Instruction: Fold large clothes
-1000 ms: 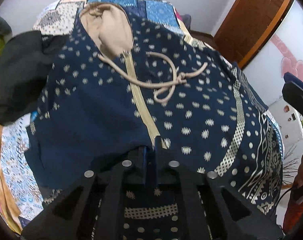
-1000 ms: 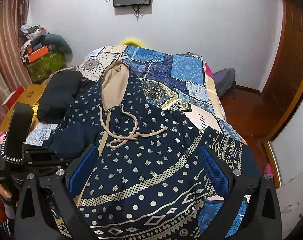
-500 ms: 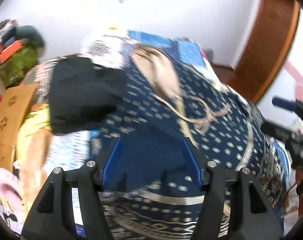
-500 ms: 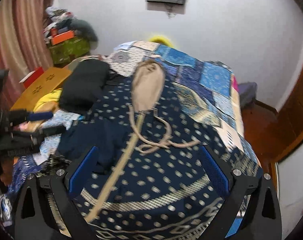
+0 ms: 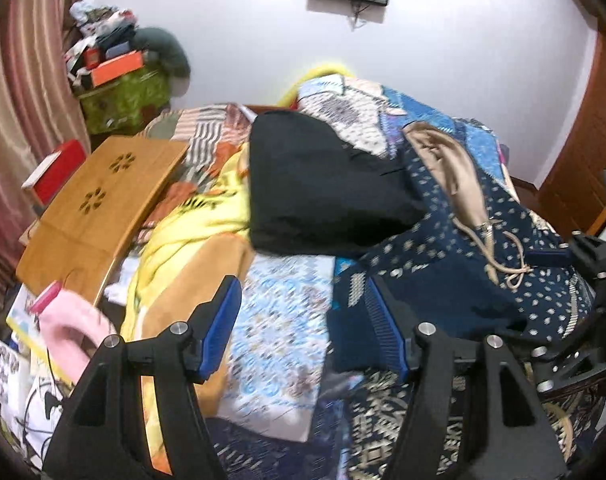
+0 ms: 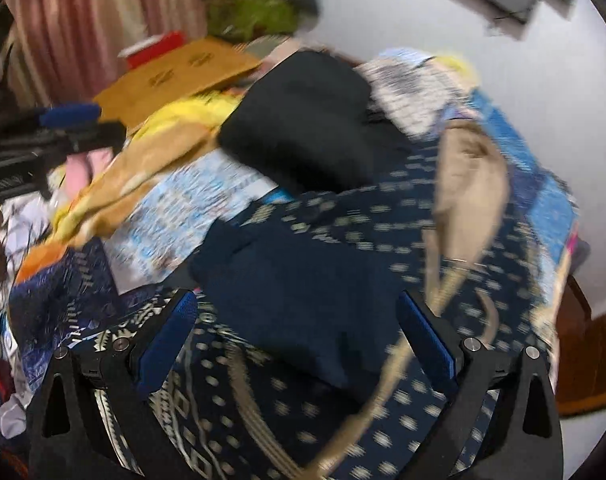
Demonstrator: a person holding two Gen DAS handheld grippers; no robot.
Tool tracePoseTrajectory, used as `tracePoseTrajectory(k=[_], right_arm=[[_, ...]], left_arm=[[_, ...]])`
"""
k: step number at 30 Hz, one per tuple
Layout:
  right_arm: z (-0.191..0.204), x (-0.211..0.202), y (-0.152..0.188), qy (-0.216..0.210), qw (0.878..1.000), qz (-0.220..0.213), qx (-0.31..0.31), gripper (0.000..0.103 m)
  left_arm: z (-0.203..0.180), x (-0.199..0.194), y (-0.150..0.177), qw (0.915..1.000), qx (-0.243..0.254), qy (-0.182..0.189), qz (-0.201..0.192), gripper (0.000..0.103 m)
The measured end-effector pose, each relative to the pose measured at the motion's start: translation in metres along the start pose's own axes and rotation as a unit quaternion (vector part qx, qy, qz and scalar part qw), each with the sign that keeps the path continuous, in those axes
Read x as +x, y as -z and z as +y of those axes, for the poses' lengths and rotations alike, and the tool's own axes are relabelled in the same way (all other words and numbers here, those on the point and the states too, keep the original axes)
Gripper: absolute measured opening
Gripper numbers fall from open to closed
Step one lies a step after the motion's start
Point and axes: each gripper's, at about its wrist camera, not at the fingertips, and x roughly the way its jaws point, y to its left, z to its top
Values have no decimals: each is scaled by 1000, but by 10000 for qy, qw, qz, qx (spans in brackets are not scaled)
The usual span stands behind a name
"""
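From the left wrist cam, the left gripper has its jaws apart after just opening, nothing pinched between them, hanging over the light blue sheet on the bed. The navy dotted hoodie lies spread on the bed off to its right, tan-lined hood pointing at the far wall, with a black bundle just beside its shoulder. Right wrist cam is pretty smeared, but the right gripper is also wide apart and empty, sitting right above the hoodie's front next to the zipper. My guess is this is the gap between folds: neither tool has cloth, so next up is picking a fresh edge, probably a sleeve or side, and clamping it.
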Motion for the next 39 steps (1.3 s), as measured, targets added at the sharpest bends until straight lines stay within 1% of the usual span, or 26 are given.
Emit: tracePoseTrajectory(k=[5,8,10,12,14,17,19,20,22,24,26,30,32,37,38,39], right_arm=[[29,57,-11,-184,9965,695,-421,96],[43,94,-10,-207,9912,1165,-595,89],[49,113,-8,-214,9874,1432,-632,79],[52,132,-3,-178,9841,1655,-626,74],[54,140,3,-123,9836,1697,-597,69],[58,139,10,-41,9858,1532,-688,54],[63,136,15,-54,9861,1485,-738,31],[64,135,18,-77,9863,1481,-723,27],[66,131,22,-124,9871,1461,-646,14],[63,125,22,-77,9892,1359,-552,11],[55,112,23,-179,9917,1239,-299,10],[30,77,17,-148,9964,808,192,10],[14,52,12,-158,9975,519,463,10],[-26,-7,-2,-205,9937,-177,1085,10],[-37,-24,0,-184,9914,-365,1240,10],[-42,-31,3,-176,9899,-471,1329,10]], left_arm=[[15,10,15,9998,-68,-111,154,63],[21,16,23,9996,-133,-92,235,63],[24,20,27,9994,-158,-76,311,63],[25,26,30,9991,-163,-94,385,63],[26,30,32,9988,-166,-109,441,63],[29,37,36,9983,-224,-69,541,63],[29,41,39,9978,-258,-46,602,63],[28,42,40,9976,-274,-36,630,63],[26,45,42,9972,-291,0,685,63],[23,46,44,9971,-254,22,723,63],[20,46,46,9970,-206,30,751,63],[11,49,51,9959,-55,96,902,63],[5,51,54,9951,38,125,983,63],[-15,56,63,9924,309,227,1172,63],[-20,59,66,9913,349,259,1245,63],[-23,61,67,9905,378,275,1292,63]])
